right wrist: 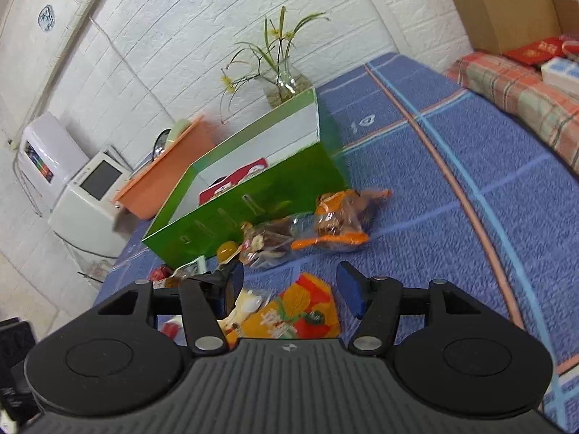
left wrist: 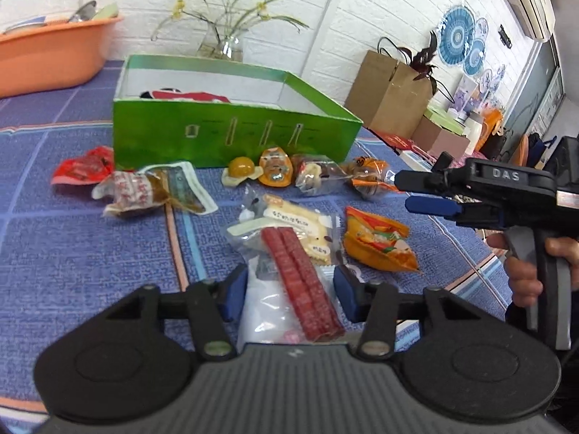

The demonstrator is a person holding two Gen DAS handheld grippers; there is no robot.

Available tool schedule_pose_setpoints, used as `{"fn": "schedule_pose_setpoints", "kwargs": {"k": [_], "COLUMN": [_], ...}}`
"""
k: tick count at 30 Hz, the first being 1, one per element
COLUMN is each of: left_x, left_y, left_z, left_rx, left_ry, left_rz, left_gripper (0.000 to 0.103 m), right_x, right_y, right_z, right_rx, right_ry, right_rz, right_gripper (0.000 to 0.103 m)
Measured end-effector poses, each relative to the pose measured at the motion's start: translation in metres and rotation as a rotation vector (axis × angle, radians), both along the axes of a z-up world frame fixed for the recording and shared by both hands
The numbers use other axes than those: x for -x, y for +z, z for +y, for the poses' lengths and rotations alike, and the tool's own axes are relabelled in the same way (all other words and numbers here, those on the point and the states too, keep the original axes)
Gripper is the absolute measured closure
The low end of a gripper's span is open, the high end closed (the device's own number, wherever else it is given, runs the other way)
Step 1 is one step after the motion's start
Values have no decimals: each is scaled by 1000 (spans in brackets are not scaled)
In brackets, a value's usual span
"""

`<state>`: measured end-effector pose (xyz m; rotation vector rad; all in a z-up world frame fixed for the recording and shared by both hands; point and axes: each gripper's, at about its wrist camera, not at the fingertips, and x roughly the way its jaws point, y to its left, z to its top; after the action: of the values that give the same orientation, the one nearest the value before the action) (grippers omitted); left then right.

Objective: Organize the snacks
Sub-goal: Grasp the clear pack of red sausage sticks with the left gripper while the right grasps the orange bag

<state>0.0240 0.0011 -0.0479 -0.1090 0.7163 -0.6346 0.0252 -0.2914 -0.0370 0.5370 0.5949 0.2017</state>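
A clear packet of two red sausage sticks (left wrist: 300, 289) lies flat on the blue cloth. My left gripper (left wrist: 289, 296) is open around it, a blue pad by each long edge, and the wrapper is uncrumpled. A white biscuit packet (left wrist: 289, 224) lies just beyond it. An orange snack packet (left wrist: 376, 242) sits to the right; my right gripper (right wrist: 289, 289) hovers open above this orange packet (right wrist: 300, 314). In the left wrist view a hand holds the right gripper (left wrist: 403, 192) side-on. The green box (left wrist: 231, 133) stands behind, with a red packet inside.
More snacks lie along the box front: a red packet (left wrist: 81, 170), a brown one (left wrist: 144, 191), a yellow jelly cup (left wrist: 241, 170) and clear wrapped ones (left wrist: 318, 177). An orange basin (left wrist: 50, 54), a glass vase (left wrist: 224, 43) and a paper bag (left wrist: 391, 90) stand further back.
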Motion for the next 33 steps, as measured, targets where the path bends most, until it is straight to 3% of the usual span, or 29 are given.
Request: {"fn": "schedule_pose_setpoints", "kwargs": {"k": [3, 6, 10, 14, 16, 17, 21, 25, 29, 31, 33], "left_x": [5, 6, 4, 6, 9, 10, 9, -8, -25, -31, -37], "left_y": [3, 2, 0, 0, 0, 0, -1, -3, -8, -8, -7], "left_z": [9, 22, 29, 35, 38, 40, 49, 55, 52, 50, 49], "left_rx": [3, 32, 51, 39, 29, 27, 30, 87, 68, 46, 43], "left_ry": [30, 67, 94, 112, 125, 133, 164, 191, 213, 220, 219], "left_rz": [-17, -14, -5, -16, -30, -38, -46, 18, 57, 47, 51], "left_gripper": [54, 54, 54, 51, 36, 24, 24, 24, 23, 27, 45], "right_x": [-2, -5, -36, -59, -62, -63, -63, -64, -62, -62, -67], "right_y": [9, 14, 1, -13, -18, -19, -19, -15, -13, -13, -13], "right_z": [6, 16, 28, 26, 28, 26, 26, 27, 28, 29, 27], "right_rx": [104, 273, 468, 426, 416, 416, 440, 407, 385, 379, 357], "right_ry": [-75, -134, -159, -84, -76, -74, -67, -40, -68, -64, -52], "right_rz": [-62, -136, -40, 79, 108, 103, 98, 94, 73, 52, 60], "right_gripper": [0, 0, 0, 0, 0, 0, 0, 0, 0, 0, 4]}}
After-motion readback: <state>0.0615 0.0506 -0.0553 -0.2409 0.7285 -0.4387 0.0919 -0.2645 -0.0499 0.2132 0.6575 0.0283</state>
